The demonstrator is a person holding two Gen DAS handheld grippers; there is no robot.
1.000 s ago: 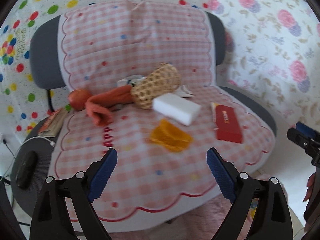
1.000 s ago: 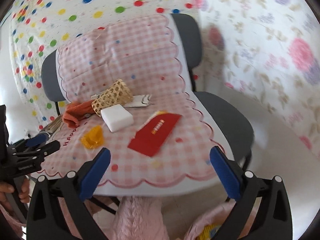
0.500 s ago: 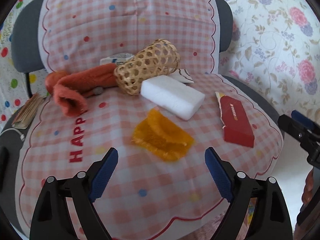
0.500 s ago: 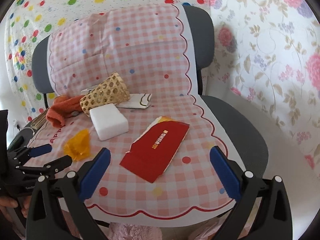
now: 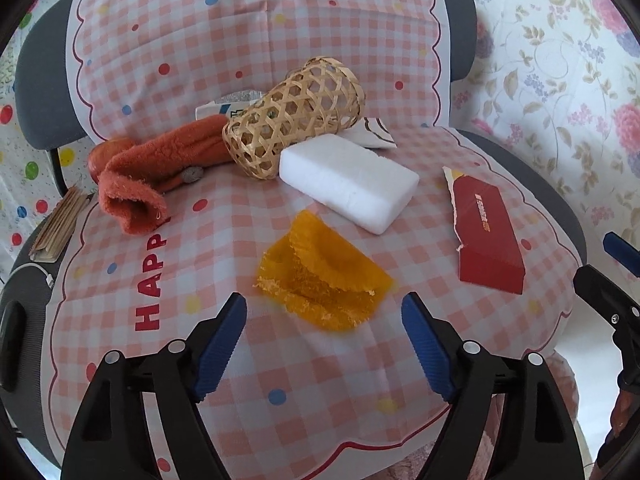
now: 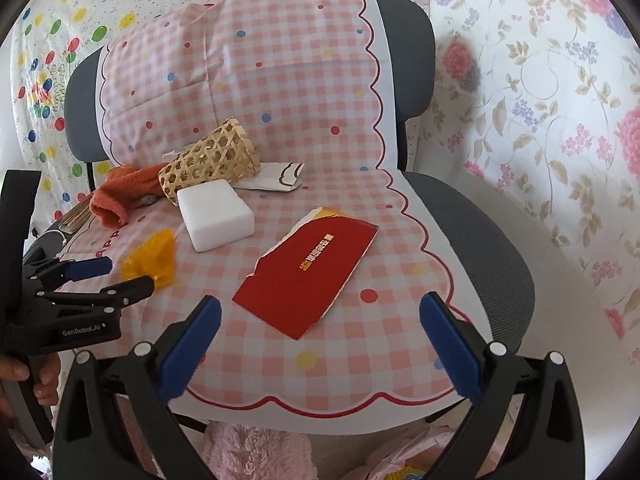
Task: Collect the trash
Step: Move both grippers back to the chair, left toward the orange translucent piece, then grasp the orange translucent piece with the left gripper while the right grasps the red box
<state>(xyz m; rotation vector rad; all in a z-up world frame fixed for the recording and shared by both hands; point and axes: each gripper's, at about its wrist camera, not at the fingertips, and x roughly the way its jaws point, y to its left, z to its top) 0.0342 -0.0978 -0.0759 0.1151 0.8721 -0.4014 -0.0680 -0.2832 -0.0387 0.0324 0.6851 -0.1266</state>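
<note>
Covering a grey chair [image 6: 492, 236], a pink checked cloth [image 5: 304, 380] with coloured dots and a red scalloped edge drapes seat and backrest; polka-dot sheeting [image 6: 52, 20] hangs behind at 10 o'clock and floral sheeting [image 6: 560, 100] at 2 o'clock. At 9 o'clock in the left wrist view an orange sock [image 5: 136, 176] lies against a tipped woven basket [image 5: 296, 116], whose side touches a white foam block [image 5: 348, 180]. Just below the block sits a crumpled orange wrapper [image 5: 324, 276], at 12 o'clock from the left gripper [image 5: 324, 336], whose blue-padded fingers stand wide apart just short of it, holding nothing. At 3 o'clock lies a torn red envelope [image 6: 308, 272], flat on the cloth, directly ahead of the right gripper [image 6: 320, 332], likewise spread wide and empty.
</note>
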